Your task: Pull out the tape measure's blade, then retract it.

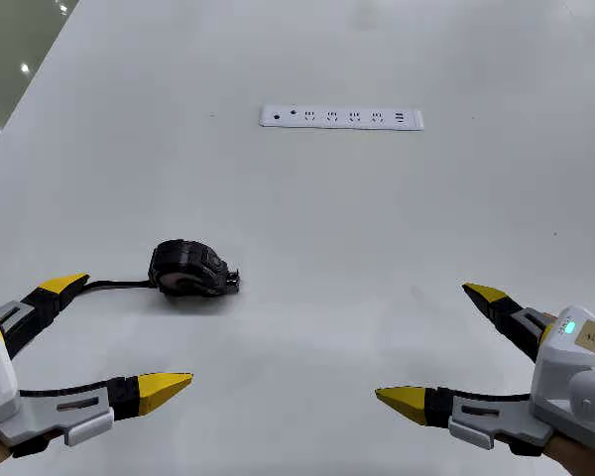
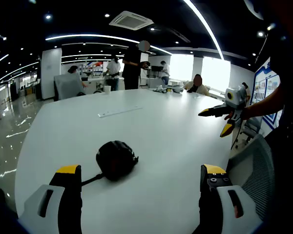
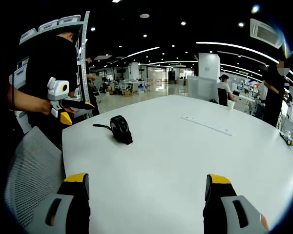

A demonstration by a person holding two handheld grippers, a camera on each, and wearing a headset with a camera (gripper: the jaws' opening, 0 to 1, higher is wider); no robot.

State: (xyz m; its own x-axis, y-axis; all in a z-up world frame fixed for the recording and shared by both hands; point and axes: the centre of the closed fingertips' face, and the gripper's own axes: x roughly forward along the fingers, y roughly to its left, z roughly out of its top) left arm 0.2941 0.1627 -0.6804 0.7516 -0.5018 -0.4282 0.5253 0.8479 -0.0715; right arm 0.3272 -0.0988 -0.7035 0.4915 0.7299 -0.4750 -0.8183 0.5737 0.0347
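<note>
Left tongs [image 1: 134, 327] and right tongs [image 1: 422, 340] gape wide.

We counted one tape measure [image 1: 190, 269] left of centre in the head view, one white power strip [image 1: 341, 118] at upper centre, and one table [image 1: 397, 228] bearing both. We counted two grippers, the left gripper [image 1: 131, 329] at lower left and the right gripper [image 1: 426, 342] at lower right, with two jaws apiece. In the left gripper view we counted at least five people [image 2: 136, 66] at upper centre and one mesh chair [image 2: 251, 158] at lower right.
</note>
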